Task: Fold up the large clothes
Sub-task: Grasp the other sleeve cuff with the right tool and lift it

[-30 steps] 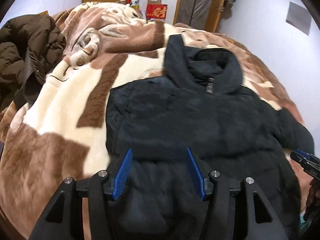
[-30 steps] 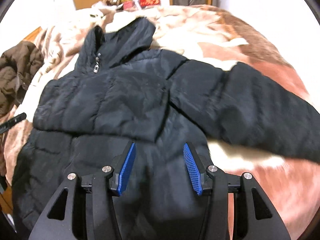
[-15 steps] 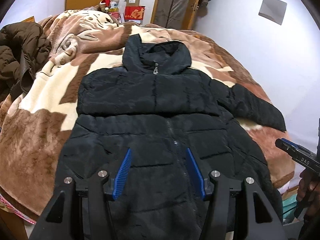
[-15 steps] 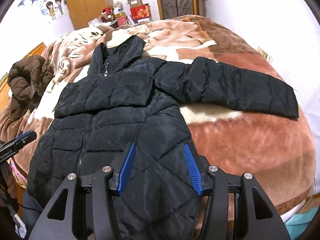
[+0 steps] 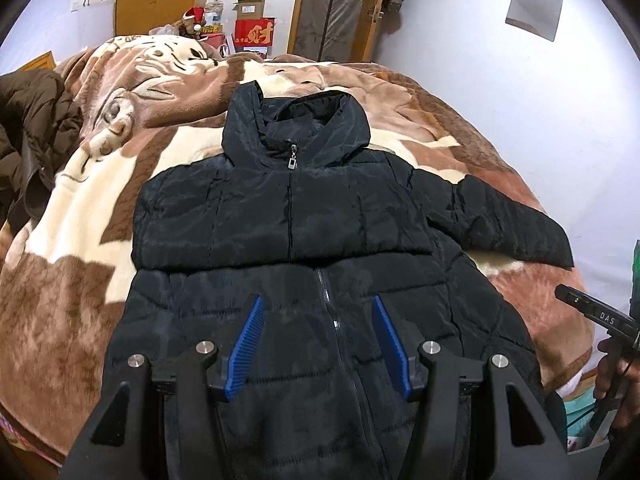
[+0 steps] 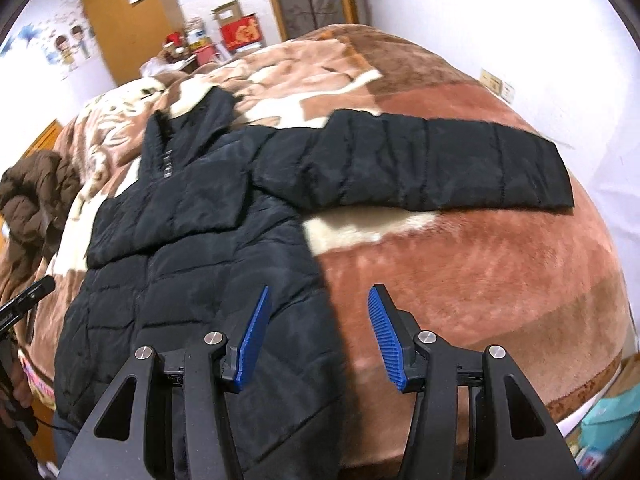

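My left gripper (image 5: pixel 318 338) gapes empty above black jacket (image 5: pixel 320 240) hem; right gripper (image 6: pixel 316 334) likewise spread, straddling jacket side edge. Jacket flat on blanket (image 6: pixel 460 280), one sleeve (image 6: pixel 420 168) outstretched far right. Risk: slick padded shell slips from pinch, fold springs back; brown coat (image 5: pixel 32 132) crowds far-left.

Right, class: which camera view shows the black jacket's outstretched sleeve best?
The right wrist view: the outstretched sleeve lies flat across the blanket, visible shoulder to cuff. The left wrist view shows the same sleeve smaller and foreshortened at the right, though the black jacket appears more centred there.
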